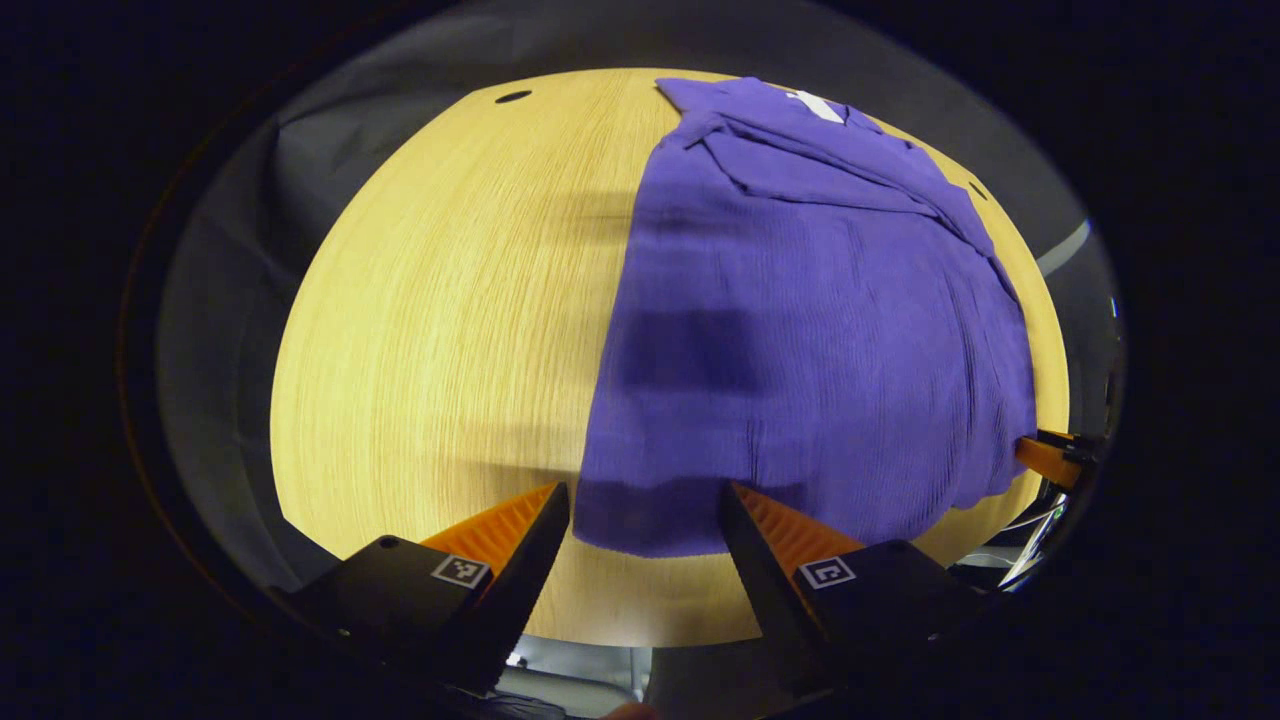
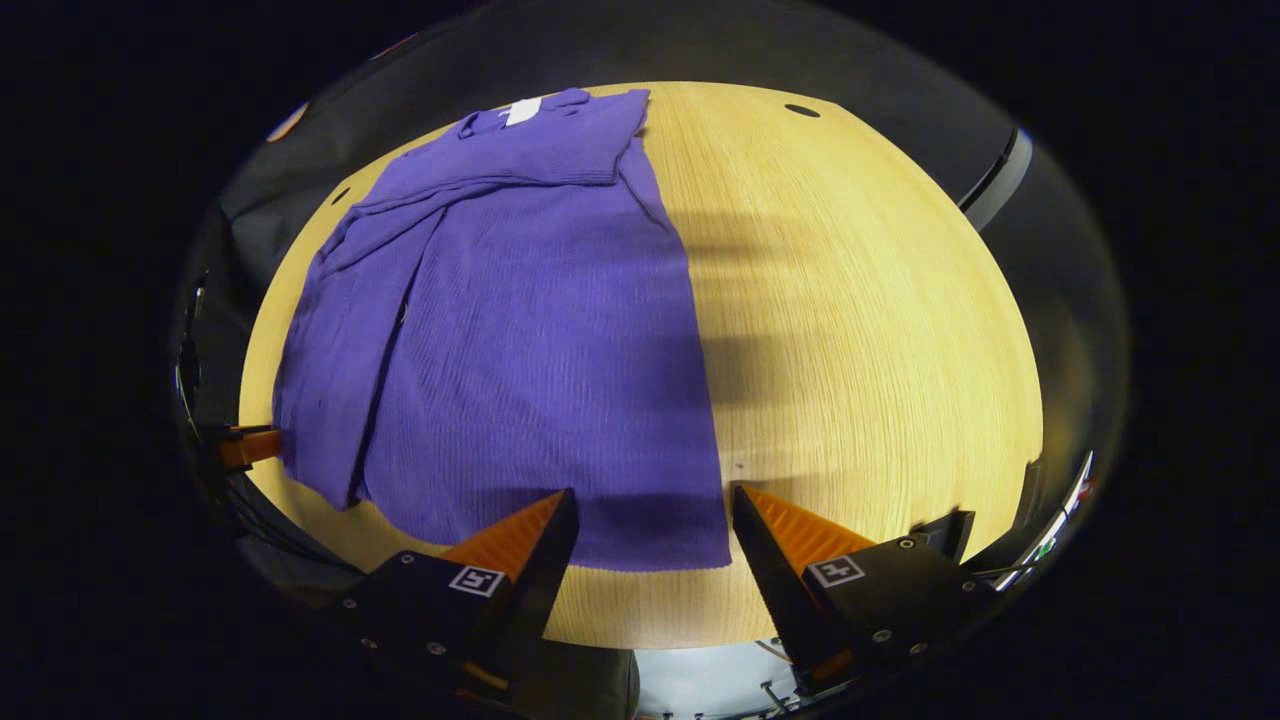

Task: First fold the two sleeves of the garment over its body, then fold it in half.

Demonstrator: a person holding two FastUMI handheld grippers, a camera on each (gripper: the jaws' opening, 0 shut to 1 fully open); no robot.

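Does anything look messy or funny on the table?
Nothing is spilled or torn. The purple garment lies flat on the table, sleeves already folded over its body; one folded sleeve lies a bit slanted and wrinkled.

Garment [image 1: 800, 330] flat on table [image 1: 440, 330], sleeves folded over body.
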